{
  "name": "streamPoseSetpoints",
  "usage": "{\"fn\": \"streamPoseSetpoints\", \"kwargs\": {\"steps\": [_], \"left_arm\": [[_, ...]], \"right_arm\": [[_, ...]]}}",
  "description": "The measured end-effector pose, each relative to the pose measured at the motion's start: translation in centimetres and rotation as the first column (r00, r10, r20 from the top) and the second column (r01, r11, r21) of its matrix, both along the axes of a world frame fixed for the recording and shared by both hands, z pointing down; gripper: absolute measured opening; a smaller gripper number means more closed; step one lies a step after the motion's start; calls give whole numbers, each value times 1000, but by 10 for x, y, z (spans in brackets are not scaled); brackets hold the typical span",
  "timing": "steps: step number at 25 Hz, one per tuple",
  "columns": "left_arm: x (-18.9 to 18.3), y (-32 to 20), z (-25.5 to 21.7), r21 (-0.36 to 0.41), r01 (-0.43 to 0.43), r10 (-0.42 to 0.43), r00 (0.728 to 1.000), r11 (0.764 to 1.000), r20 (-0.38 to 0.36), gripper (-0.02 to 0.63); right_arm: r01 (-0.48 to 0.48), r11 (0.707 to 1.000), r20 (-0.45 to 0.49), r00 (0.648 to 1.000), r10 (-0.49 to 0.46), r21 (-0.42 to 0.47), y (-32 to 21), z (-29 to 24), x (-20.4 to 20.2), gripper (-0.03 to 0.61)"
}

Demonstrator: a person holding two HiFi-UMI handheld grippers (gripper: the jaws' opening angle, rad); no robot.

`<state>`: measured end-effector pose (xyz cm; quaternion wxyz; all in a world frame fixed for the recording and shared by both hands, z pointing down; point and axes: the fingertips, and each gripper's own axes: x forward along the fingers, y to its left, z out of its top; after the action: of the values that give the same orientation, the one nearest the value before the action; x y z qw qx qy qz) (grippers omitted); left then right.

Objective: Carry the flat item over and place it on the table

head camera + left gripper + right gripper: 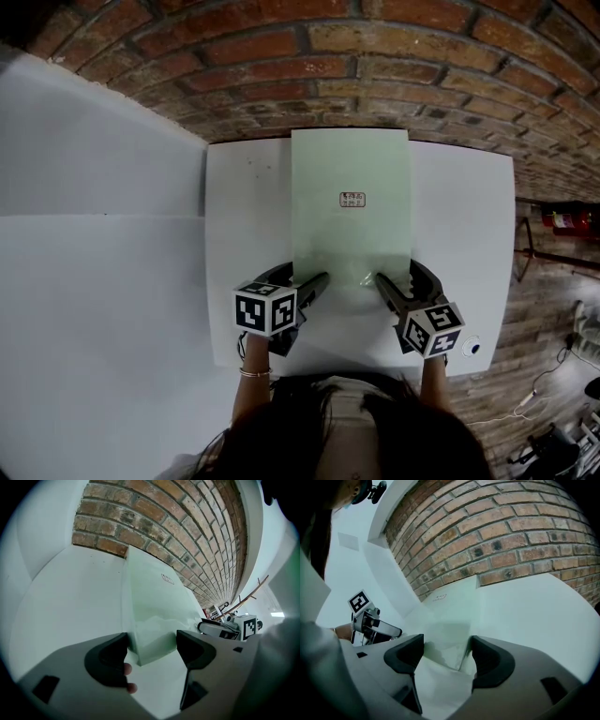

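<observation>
Holding 2 grippers, 1 in each hand, I have them at the near end of 1 pale green flat sheet that lies on the 1 white table, its far edge up against the brick wall. The sheet carries 1 small white label with dark print in 2 short lines, too small for me to read; the label shows in the left gripper view and the right gripper view too, no clearer.

My left gripper has its jaws spread wide, with the sheet's near left corner lying between them unclamped. My right gripper is just as wide apart, with the near right corner in its gap. Each gripper bears 1 marker cube, 2 in all.
</observation>
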<state>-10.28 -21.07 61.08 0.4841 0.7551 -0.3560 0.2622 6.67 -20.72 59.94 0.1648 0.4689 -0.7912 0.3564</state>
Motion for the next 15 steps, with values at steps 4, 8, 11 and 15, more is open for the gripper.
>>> {"fn": "streamPoseSetpoints", "kwargs": {"steps": [4,8,11,15], "left_arm": [[1,-1,0,-4,3,-3,1000,1000,-6,339],[0,-2,-1,-9,7,-8,1000,1000,-19,341],[0,-2,-1,-12,8,-9,1000,1000,-25,341],[-1,-2,-1,-17,8,-8,999,1000,-31,341]], "right_arm": [[-11,1000,12,1000,11,0,-1,0,1,339],[-13,1000,19,1000,13,-8,-1,0,1,339],[-17,1000,23,1000,17,-15,-1,0,2,339],[-22,999,29,999,23,-28,-2,1,2,339]]}}
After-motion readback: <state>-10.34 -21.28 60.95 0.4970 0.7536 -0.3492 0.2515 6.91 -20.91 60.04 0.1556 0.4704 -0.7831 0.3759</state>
